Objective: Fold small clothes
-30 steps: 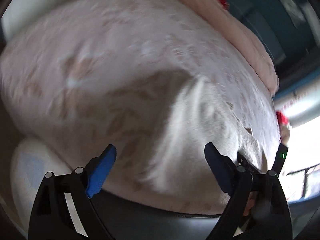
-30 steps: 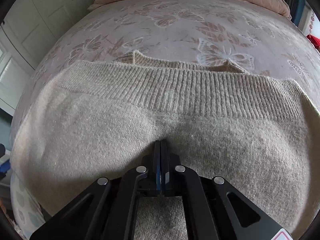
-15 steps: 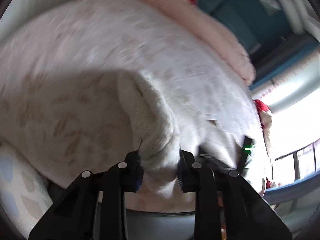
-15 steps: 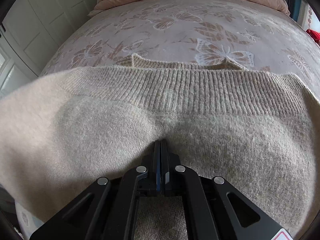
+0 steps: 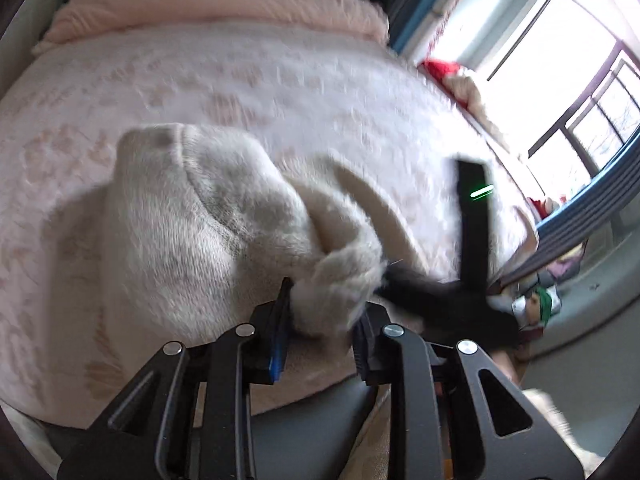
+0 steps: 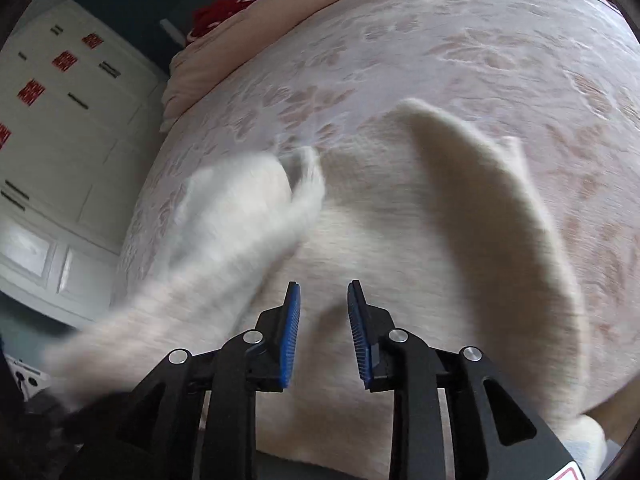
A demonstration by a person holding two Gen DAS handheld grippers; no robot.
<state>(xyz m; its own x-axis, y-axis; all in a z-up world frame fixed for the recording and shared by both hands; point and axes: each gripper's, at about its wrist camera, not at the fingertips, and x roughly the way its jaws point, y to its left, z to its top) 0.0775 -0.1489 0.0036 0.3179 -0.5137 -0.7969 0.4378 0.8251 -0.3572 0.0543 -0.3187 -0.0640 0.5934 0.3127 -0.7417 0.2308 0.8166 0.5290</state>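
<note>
Your left gripper [image 5: 326, 312] pinched a bunched fold of the cream sweater [image 5: 192, 216]; your right gripper [image 6: 323, 320], jaws just parted and empty, hovered over its body toward 12 o'clock.

- The right hand-held gripper [image 6: 323, 312] has just been opening; its blue-padded fingers [image 6: 289, 330] stand apart with nothing between them.
- Under it lies the cream sweater [image 6: 400, 240], spread over the bed [image 6: 500, 48] (butterfly-patterned cover).
- At the left, a blurred part of the sweater is lifted off the bed and runs to the lower left edge.
- To the right, a fold of the sweater arches up in a ridge.
- A pink blanket [image 6: 240, 40] lies along the bed's far edge, something red [image 6: 218, 10] behind it.
- White cupboard doors [image 6: 60, 120] with red stickers fill the left side.
</note>
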